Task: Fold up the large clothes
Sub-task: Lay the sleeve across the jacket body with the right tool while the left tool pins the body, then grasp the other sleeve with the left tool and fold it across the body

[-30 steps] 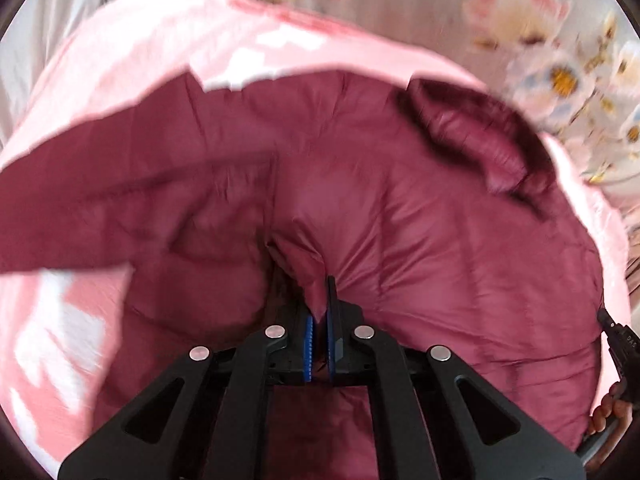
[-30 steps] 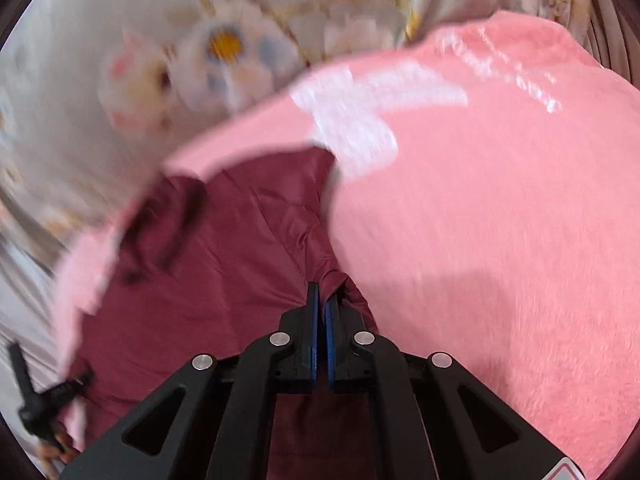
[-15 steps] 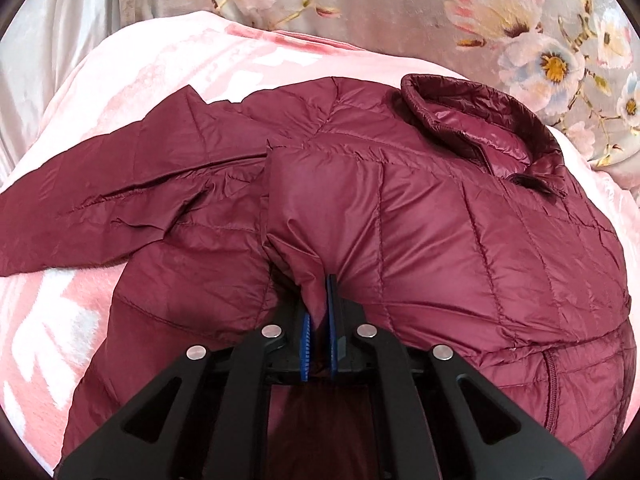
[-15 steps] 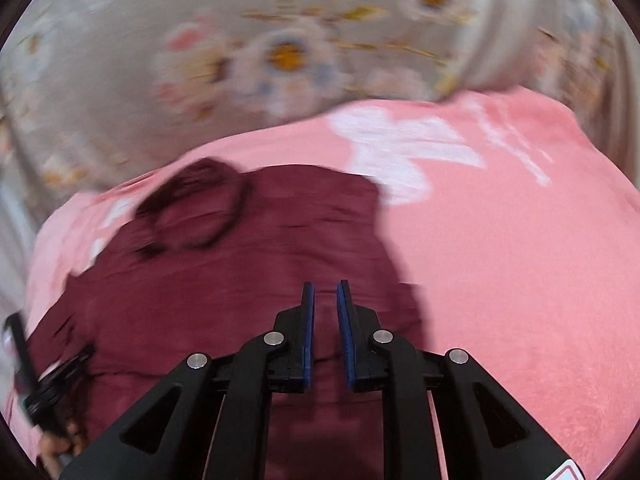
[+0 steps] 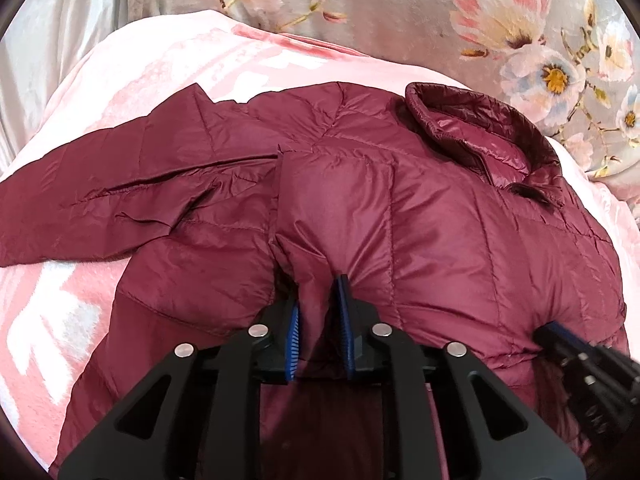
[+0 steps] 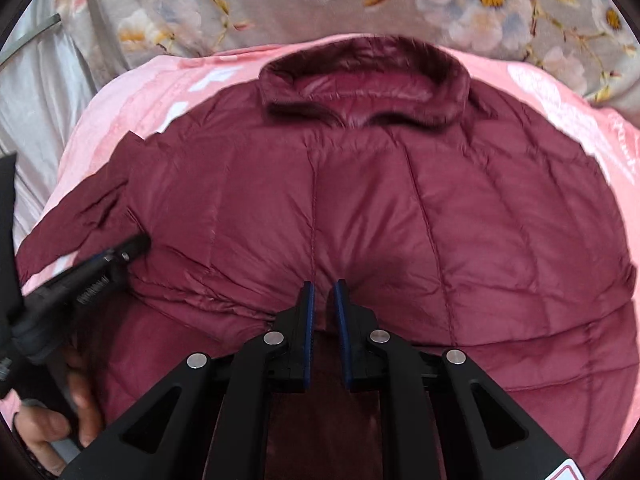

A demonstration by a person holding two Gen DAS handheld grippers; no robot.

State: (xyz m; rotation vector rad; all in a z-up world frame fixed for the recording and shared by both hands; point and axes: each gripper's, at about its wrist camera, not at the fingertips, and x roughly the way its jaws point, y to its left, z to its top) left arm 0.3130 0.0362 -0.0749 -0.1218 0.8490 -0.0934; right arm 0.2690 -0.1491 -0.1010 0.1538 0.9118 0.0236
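A maroon quilted puffer jacket (image 5: 420, 216) lies back up on a pink blanket, collar (image 5: 480, 136) at the far right. One sleeve (image 5: 100, 200) stretches out to the left. My left gripper (image 5: 319, 304) has its jaws slightly parted, with a fold of jacket fabric still between the blue pads. In the right wrist view the jacket (image 6: 380, 220) fills the middle, collar (image 6: 364, 84) at the top. My right gripper (image 6: 323, 300) is slightly open and empty, just over the jacket's lower back. The left gripper (image 6: 132, 246) shows at the left of that view.
The pink blanket (image 5: 160, 68) with white patches covers the bed under the jacket. A grey floral cloth (image 5: 440, 12) lies behind it. A grey satin curtain (image 6: 36, 92) hangs at the far left. A hand (image 6: 52, 420) holds the left gripper's handle.
The left jaws have parted from tightly shut on the fold. The right gripper let go earlier, stayed slightly open and moved over the jacket's back. The jacket now lies spread flat.
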